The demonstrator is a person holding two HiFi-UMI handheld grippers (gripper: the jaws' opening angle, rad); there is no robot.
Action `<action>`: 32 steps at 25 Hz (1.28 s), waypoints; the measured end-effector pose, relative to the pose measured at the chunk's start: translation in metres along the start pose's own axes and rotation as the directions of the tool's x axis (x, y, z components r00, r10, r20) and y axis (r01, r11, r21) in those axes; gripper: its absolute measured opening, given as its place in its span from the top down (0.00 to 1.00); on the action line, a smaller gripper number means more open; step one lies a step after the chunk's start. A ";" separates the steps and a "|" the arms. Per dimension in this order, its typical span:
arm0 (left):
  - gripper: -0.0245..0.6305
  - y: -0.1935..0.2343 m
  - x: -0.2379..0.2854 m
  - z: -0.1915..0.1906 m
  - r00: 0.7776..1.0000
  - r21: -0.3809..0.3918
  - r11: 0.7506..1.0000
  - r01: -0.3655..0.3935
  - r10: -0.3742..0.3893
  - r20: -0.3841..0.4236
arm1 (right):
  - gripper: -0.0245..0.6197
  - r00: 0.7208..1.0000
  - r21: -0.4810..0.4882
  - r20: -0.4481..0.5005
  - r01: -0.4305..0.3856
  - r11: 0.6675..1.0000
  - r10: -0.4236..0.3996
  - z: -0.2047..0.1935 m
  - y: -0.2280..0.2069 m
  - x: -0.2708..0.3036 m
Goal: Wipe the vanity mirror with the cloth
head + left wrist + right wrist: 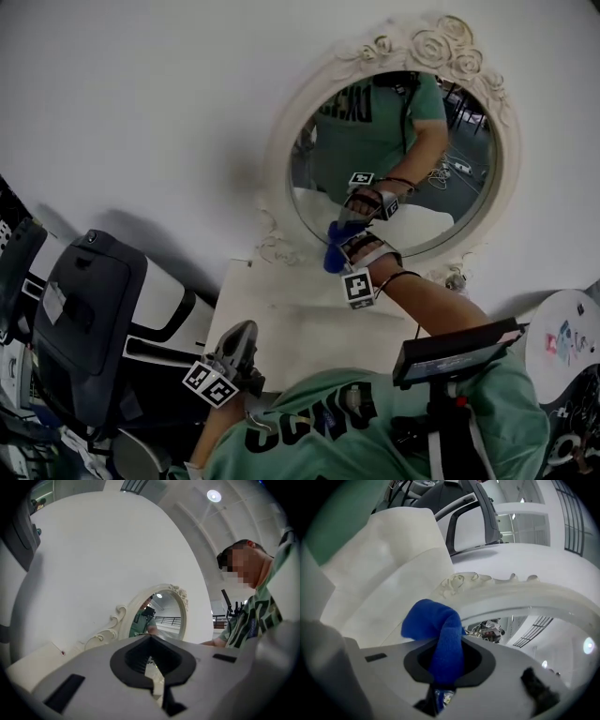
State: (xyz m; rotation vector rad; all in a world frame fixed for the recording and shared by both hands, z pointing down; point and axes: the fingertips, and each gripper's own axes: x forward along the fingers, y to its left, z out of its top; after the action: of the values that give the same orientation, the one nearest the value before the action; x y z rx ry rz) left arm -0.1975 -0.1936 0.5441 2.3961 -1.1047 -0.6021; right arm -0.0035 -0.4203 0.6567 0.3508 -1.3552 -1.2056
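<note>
Vanity mirror [469,178], upright on the white surface [281,319] against the wall; left hand-held gripper [240,336] clenched empty, held low; right hand-held gripper [347,244] grasping the blue cloth [335,253] at the mirror's lower-left rim, where hard pressure may tip the unsteadied mirror or work the bunched cloth loose.

The right arm reaches forward, the right gripper [352,246] clamped on a blue cloth [335,253]. The left gripper [240,339] is held low by the torso, jaws together, empty.
</note>
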 end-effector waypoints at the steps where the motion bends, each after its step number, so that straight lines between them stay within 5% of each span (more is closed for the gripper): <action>1: 0.96 0.006 -0.010 0.004 1.000 0.003 1.000 -0.023 0.023 0.010 | 0.88 1.000 -0.014 0.010 0.001 1.000 -0.001 0.012 -0.004 0.008; 8: 0.96 0.036 -0.049 0.024 0.994 0.000 0.995 -0.102 0.102 0.039 | 0.88 1.000 -0.067 0.011 0.007 0.998 -0.006 0.023 -0.011 0.025; 12: 0.96 0.032 -0.031 0.026 0.999 0.000 0.999 -0.043 0.043 0.017 | 0.88 1.000 -0.079 -0.018 0.000 0.997 -0.002 0.017 -0.002 0.025; 16: 0.96 0.028 -0.011 0.026 1.000 -0.002 1.000 0.022 -0.022 -0.010 | 0.88 0.992 -0.078 -0.088 -0.095 0.992 0.088 -0.013 0.042 0.022; 24: 0.96 0.036 0.011 0.017 0.992 -0.053 0.993 0.101 -0.105 -0.067 | 0.88 0.938 0.034 -0.252 -0.235 0.971 0.236 -0.099 0.114 -0.005; 32: 0.96 0.044 0.015 0.027 0.977 -0.079 0.980 0.180 -0.188 -0.099 | 0.89 0.859 0.169 -0.415 -0.250 0.953 0.299 -0.159 0.123 -0.041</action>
State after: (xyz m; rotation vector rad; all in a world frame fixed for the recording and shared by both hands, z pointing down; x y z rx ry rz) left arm -0.2302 -0.2368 0.5432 2.4560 -0.8106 -0.5569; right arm 0.1989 -0.4049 0.6893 0.4578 -1.0358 -0.7554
